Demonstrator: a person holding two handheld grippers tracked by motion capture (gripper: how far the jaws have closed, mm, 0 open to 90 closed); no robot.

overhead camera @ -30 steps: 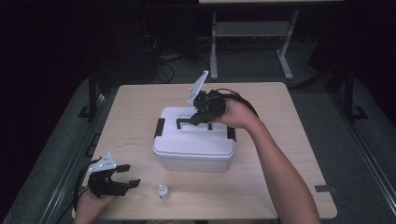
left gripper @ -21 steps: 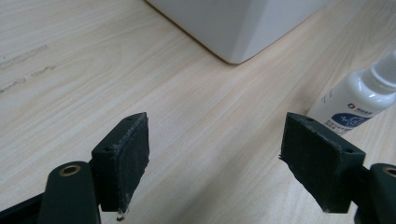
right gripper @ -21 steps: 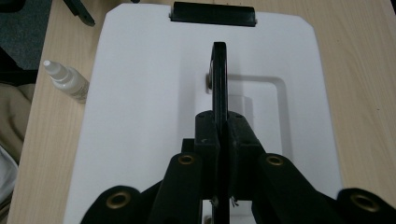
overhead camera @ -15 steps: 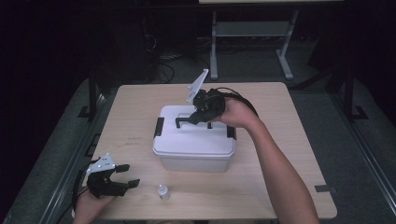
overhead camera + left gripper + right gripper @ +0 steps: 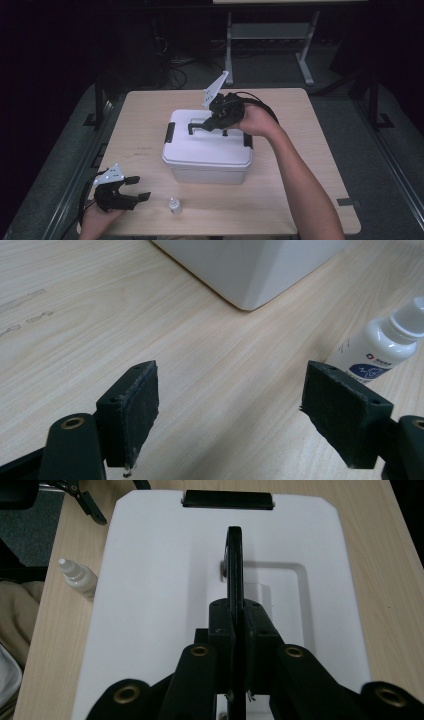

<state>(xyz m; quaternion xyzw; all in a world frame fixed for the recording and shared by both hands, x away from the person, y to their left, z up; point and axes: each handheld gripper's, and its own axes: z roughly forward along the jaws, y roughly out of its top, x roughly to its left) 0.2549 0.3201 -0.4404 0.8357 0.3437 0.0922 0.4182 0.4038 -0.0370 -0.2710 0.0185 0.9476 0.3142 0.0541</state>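
Note:
A white lidded box (image 5: 207, 150) with black side latches stands in the middle of the table. Its black carry handle (image 5: 233, 565) stands raised edge-on, and my right gripper (image 5: 235, 625) is shut on it; from above that gripper (image 5: 212, 121) sits over the lid. A small white dropper bottle (image 5: 174, 206) stands near the front edge. My left gripper (image 5: 137, 188) rests at the front left, open and holding nothing. In the left gripper view the bottle (image 5: 385, 347) stands just beyond the right pad (image 5: 342, 412), apart from it.
The box's front left corner (image 5: 250, 275) lies a short way ahead of the left gripper. A black latch (image 5: 227, 499) shows at the lid's far edge in the right gripper view. A metal table frame (image 5: 270, 35) stands on the dark floor behind.

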